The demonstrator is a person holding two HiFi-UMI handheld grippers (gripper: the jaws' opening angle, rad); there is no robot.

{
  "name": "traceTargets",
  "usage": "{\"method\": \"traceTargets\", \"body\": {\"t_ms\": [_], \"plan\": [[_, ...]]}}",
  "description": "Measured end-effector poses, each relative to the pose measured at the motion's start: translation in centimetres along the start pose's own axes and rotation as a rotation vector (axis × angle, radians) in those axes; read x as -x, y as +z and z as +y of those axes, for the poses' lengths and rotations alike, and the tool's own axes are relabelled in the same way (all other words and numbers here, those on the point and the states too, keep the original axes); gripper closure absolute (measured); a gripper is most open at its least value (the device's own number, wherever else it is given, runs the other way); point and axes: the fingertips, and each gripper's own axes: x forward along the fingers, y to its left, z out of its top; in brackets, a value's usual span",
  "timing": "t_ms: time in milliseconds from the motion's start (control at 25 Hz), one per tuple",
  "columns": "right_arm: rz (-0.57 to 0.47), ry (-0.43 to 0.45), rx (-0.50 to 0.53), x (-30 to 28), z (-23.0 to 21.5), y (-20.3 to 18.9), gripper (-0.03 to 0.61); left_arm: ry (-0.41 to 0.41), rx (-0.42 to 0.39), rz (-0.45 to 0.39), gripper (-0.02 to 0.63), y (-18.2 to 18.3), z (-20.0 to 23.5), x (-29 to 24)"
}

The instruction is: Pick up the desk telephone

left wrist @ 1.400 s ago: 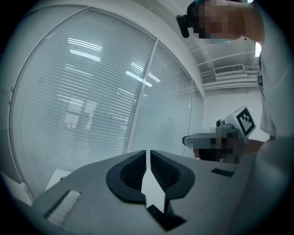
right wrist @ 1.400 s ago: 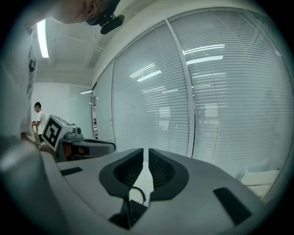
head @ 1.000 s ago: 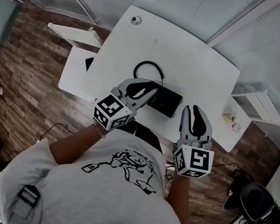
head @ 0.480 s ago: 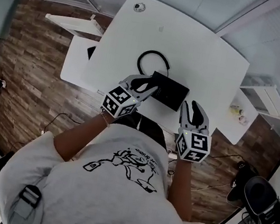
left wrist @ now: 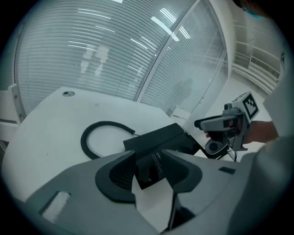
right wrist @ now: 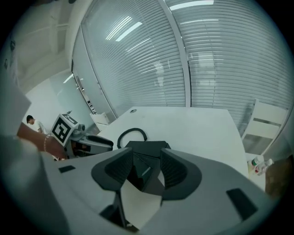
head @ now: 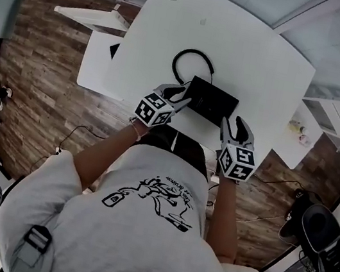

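Desk telephone [head: 211, 100] sits near the bench's [head: 262, 57] front edge, with one coiled cord [head: 181, 66] further in. The jaws of the left gripper [head: 180, 93] and right gripper [head: 234, 127] are opening, each around a phone corner, probably not pressing yet. Corner-only grips could let it twist out. One phone, two grippers.

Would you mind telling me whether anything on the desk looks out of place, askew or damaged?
Nothing stands out. The black desk telephone lies flat near the front edge of the white desk, with its coiled cord looped loosely behind it. No spill or damage is visible.
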Motion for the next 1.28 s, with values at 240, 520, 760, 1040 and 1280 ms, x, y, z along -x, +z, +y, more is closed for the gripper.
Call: {"method": "traceTargets", "body": {"t_ms": [240,520,760,1040,1280], "plan": [[0.026,0.025,-0.049,-1.2,-0.4,-1.9,0.39,-0.047,0.08,0.06,0.403,-2.9,0.6,-2.3],[0.036,0.055,-0.08,-2.3,-0.5,-2.9,0.377,-0.113,0.227,0.083,0.378,-4.2,0.9,-3.8],[0.055,0.072,-0.1,-3.3,-0.7,-3.7,0.377,-0.148,0.299,0.065,0.367,-4.4,1.0,-4.2],[0.071,0.089,-0.154,-4.1,-1.1,-4.2,0.377,-0.18,0.34,0.058,0.367,-4.4,0.8,-4.4],[0.098,0.11,-0.198,-4.9,-0.9,-5.0,0.377,-0.187,0.342,0.07,0.367,-4.4,0.8,-4.5]]}}
